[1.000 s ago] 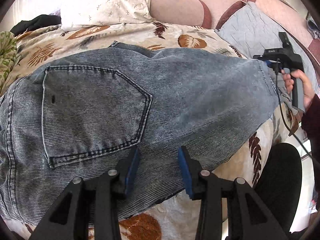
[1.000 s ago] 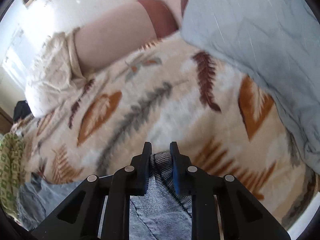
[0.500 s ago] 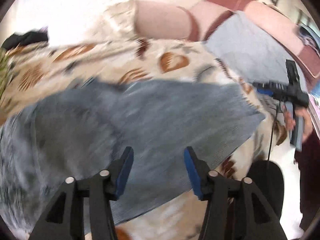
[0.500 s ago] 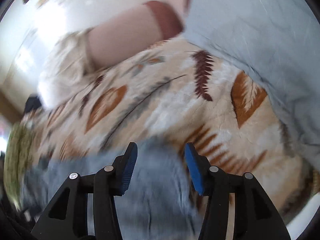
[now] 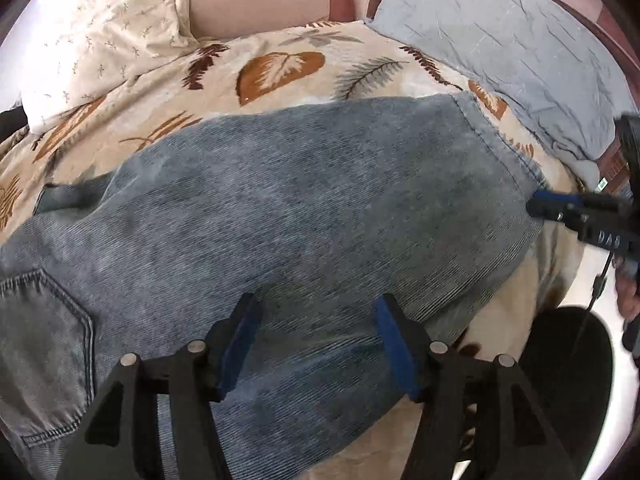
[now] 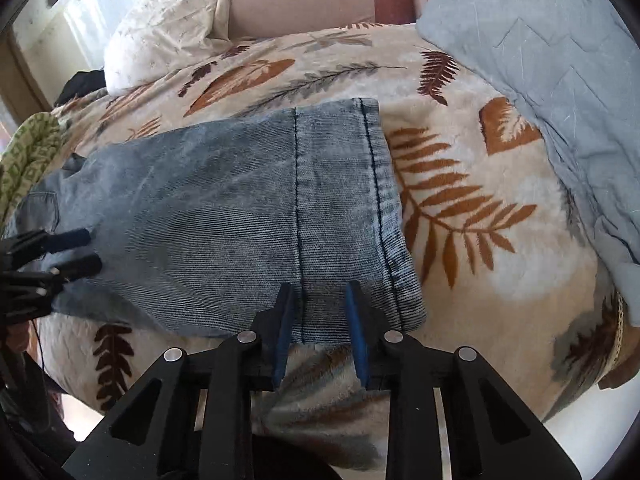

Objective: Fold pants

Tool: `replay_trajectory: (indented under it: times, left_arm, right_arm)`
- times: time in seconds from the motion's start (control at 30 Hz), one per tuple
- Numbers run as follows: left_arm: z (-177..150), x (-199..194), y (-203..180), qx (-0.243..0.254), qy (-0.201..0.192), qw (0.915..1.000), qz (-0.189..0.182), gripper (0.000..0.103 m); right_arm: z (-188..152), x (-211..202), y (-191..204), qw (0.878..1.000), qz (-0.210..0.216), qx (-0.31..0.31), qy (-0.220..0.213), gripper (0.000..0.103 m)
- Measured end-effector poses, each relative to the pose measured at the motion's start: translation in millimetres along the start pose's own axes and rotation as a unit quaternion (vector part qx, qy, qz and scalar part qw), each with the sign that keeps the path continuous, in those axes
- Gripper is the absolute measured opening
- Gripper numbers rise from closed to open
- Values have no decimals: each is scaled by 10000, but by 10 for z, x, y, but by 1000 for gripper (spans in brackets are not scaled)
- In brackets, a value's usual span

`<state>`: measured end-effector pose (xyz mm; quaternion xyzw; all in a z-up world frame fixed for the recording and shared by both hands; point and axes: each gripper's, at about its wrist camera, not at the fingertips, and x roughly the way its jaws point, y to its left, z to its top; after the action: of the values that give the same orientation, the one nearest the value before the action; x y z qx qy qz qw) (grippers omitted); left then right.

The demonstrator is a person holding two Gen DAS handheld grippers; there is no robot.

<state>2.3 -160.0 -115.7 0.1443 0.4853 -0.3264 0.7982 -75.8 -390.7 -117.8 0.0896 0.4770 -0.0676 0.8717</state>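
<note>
Faded blue jeans [image 5: 300, 200] lie flat on a leaf-print blanket, legs stacked, with the back pocket [image 5: 40, 344] at the left. My left gripper [image 5: 316, 312] hovers over the mid-leg near its front edge, jaws opening, with nothing pinched. It shows at the left edge in the right wrist view [image 6: 88, 248]. The jeans [image 6: 220, 208] end in a stitched hem [image 6: 384, 208]. My right gripper [image 6: 319, 292] sits at the hem's near corner, jaws closing with a gap left. Denim lies between the tips, not pressed. The left wrist view has it at the far right [image 5: 536, 204].
A cream pillow [image 5: 100, 52] and a grey-blue quilt [image 5: 520, 40] lie at the back of the bed. The blanket [image 6: 460, 200] spreads bare to the right of the hem. A green patterned cloth [image 6: 28, 152] lies at the left. A round black object [image 5: 560, 380] sits below the bed's edge.
My left gripper slid from beside the pocket along the leg and spread wider. My right gripper released the hem, which now lies flat, drew back, and narrowed again after opening wide.
</note>
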Motion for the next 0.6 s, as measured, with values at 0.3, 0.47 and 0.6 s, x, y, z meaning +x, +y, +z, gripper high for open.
replay_trajectory:
  times: [0.3, 0.47, 0.6]
  left_arm:
    - [-238, -632, 406, -437, -649, 9969, 22, 66]
    - [-548, -1221, 1202, -1319, -1082, 9826, 730, 72]
    - [-879, -1401, 1769, -1959, -1116, 9631, 1469, 76]
  right_arm:
    - [307, -176, 366, 9998, -13, -218, 9, 38]
    - [555, -213, 884, 9970, 606, -443, -172, 40]
    - [799, -65, 1519, 9879, 1377, -705, -112, 40]
